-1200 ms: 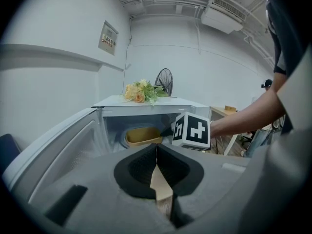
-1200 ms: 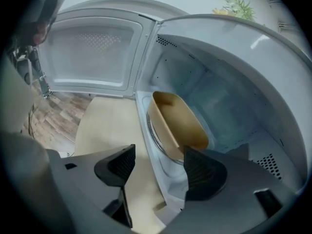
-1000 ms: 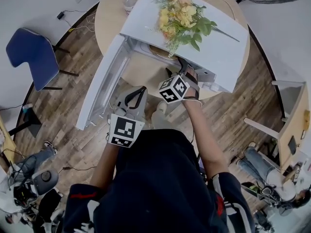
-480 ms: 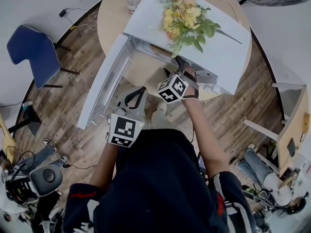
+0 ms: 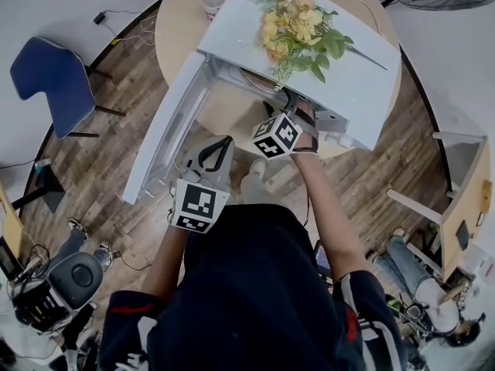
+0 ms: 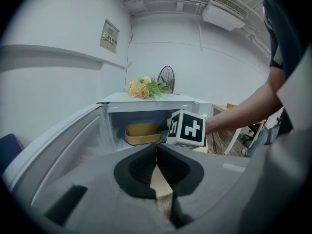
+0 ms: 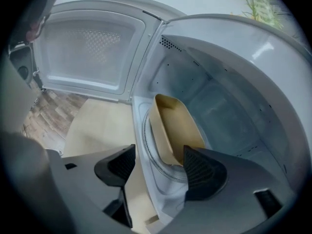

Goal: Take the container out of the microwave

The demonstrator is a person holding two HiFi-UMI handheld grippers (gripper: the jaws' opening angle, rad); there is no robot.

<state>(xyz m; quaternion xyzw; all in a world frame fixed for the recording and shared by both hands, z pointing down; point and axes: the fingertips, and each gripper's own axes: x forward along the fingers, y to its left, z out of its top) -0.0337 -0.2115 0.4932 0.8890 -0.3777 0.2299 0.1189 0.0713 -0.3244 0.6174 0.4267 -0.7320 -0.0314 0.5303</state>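
Parted wide at the right gripper (image 7: pixel 158 155), clasping nothing, right at the near end of the container (image 7: pixel 178 126); pinched together and empty at the left gripper (image 6: pixel 157 147), well back from the opening; tan, shallow, oblong, round-cornered, open on top; resting on the glass turntable (image 7: pixel 146 130) inside the microwave (image 7: pixel 234 82), with its door (image 7: pixel 87 52) swung wide; lying lengthwise, from the mouth towards the back wall.

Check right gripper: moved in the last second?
Yes, slightly. In the head view the right gripper has edged up-frame, further into the microwave opening, toward the container.
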